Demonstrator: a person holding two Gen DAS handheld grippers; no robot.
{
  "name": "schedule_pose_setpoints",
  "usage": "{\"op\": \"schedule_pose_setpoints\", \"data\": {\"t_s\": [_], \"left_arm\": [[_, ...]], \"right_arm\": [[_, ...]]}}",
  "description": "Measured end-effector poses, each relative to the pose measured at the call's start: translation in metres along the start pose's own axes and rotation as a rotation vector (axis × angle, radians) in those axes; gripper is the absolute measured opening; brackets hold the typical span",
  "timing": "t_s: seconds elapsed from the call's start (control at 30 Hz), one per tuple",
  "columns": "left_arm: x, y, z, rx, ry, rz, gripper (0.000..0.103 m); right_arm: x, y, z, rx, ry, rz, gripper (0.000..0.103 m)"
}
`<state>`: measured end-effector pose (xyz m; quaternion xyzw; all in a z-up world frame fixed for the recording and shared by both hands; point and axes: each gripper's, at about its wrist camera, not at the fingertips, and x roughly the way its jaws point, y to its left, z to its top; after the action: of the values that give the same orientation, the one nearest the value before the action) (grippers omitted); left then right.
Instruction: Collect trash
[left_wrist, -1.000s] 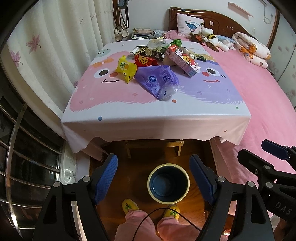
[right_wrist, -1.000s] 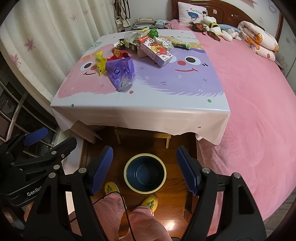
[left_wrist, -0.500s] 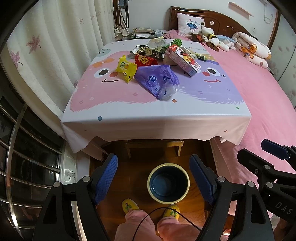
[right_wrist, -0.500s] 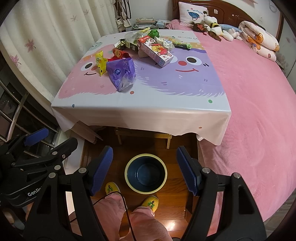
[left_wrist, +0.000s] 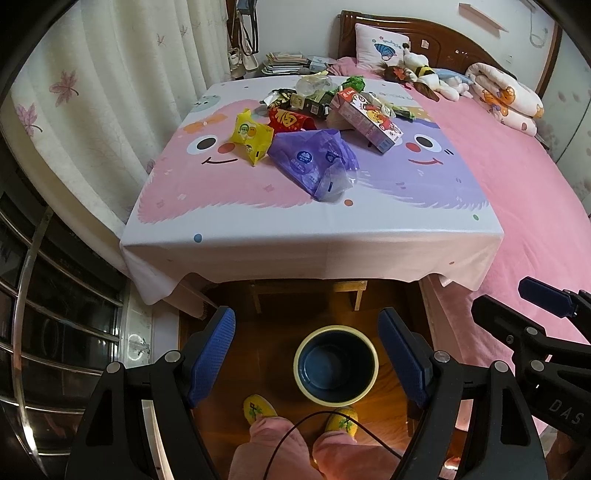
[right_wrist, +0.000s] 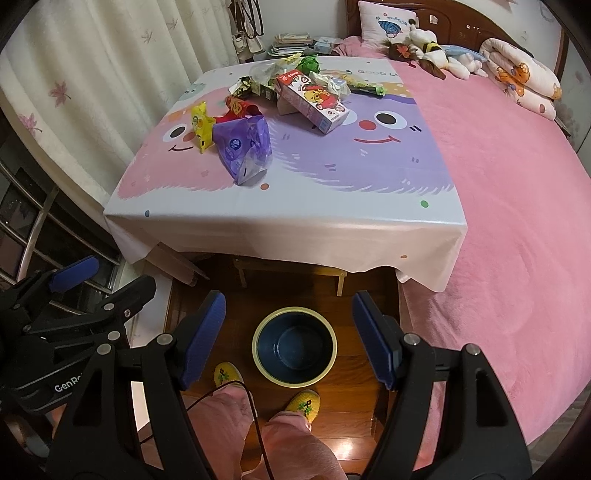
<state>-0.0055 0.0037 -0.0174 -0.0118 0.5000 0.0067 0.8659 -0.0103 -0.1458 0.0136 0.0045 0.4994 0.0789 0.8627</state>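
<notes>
Above the bin (left_wrist: 336, 363) at lower centre: both grippers wide open, holding nothing, trash piled upper centre on the table (left_wrist: 258, 225).
Best begun with the nearest purple bag (left_wrist: 314, 162), pinched by left gripper (left_wrist: 308, 352) or right gripper (right_wrist: 288, 338), then dropped straight down.

Bin (left_wrist: 336, 363) on floor between my feet and table (left_wrist: 310, 236). Trash pile (left_wrist: 325, 110) on table's far half; plastic bag (left_wrist: 314, 162) nearest me, carton (left_wrist: 369, 118) behind it to right. Bed (left_wrist: 517, 184) right of table.
</notes>
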Motion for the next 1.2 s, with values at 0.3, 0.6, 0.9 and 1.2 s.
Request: {"op": "schedule_pose_setpoints", "data": {"t_s": [0.3,0.6,0.9,1.2], "left_arm": [[-0.013,0.000,0.024,0.012,-0.027,0.026,0.082],[-0.024,0.019,0.062,-0.008,-0.096,0.067,0.079],[0.012,0.065,0.133,0.049,-0.100,0.047,0.079],[0.090,0.128,0.218,0.115,0.019,-0.019,0.079]], "right_arm": [[0.001,-0.002,0.021,0.005,-0.026,0.048,0.069],[0.001,0.014,0.060,-0.041,-0.097,0.098,0.069],[0.042,0.039,0.120,-0.010,-0.089,0.090,0.067],[0.147,0.054,0.188,0.062,0.006,0.005,0.066]]}}
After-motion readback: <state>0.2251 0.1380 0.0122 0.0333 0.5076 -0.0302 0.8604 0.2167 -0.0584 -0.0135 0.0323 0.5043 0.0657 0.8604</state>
